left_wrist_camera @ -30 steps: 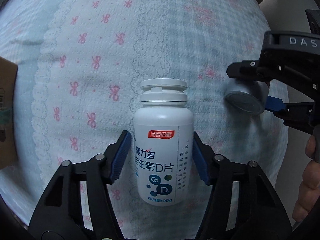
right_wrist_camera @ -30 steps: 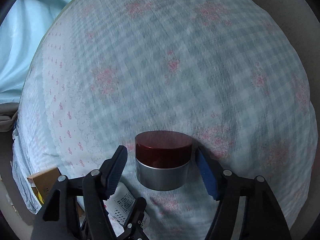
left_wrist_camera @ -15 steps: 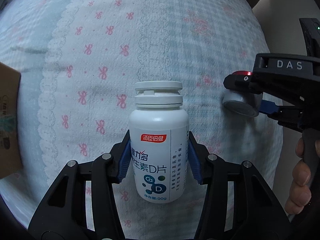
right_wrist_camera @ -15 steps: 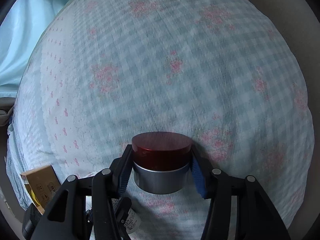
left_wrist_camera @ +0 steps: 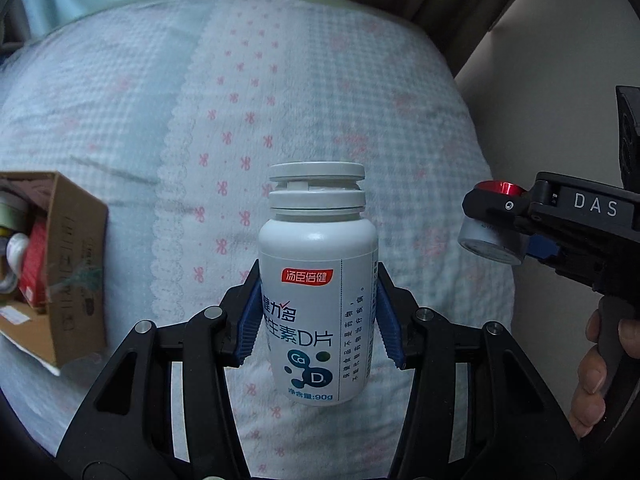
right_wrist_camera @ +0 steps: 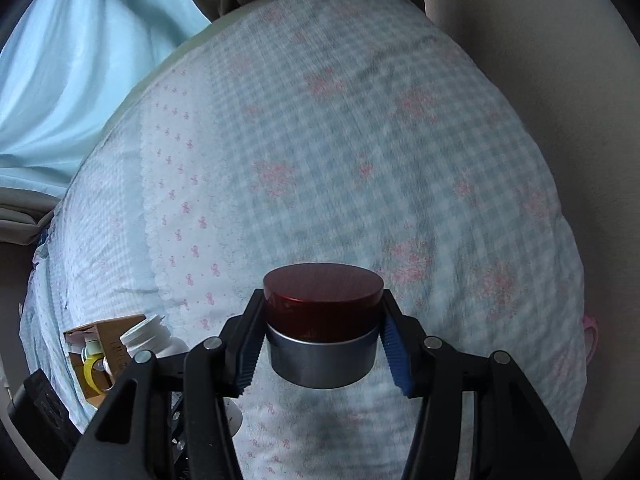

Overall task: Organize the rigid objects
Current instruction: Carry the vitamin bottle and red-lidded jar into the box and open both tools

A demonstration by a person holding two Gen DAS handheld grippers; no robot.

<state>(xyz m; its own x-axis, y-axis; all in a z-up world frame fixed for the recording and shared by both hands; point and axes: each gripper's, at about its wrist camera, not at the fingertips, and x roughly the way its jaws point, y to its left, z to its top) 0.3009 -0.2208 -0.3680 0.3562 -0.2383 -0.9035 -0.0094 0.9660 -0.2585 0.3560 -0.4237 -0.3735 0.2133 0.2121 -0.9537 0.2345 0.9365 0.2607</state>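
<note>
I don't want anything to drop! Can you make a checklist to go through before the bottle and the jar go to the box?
1. Left gripper pads squeeze the white bottle: ok.
2. Right gripper pads squeeze the red-lidded jar: ok.
3. Bottle cap fully shut: not ok, it sits raised with a gap.
4. Both things lifted off the blanket: ok.
5. Room left in the cardboard box: cannot tell, it already holds things.
</note>
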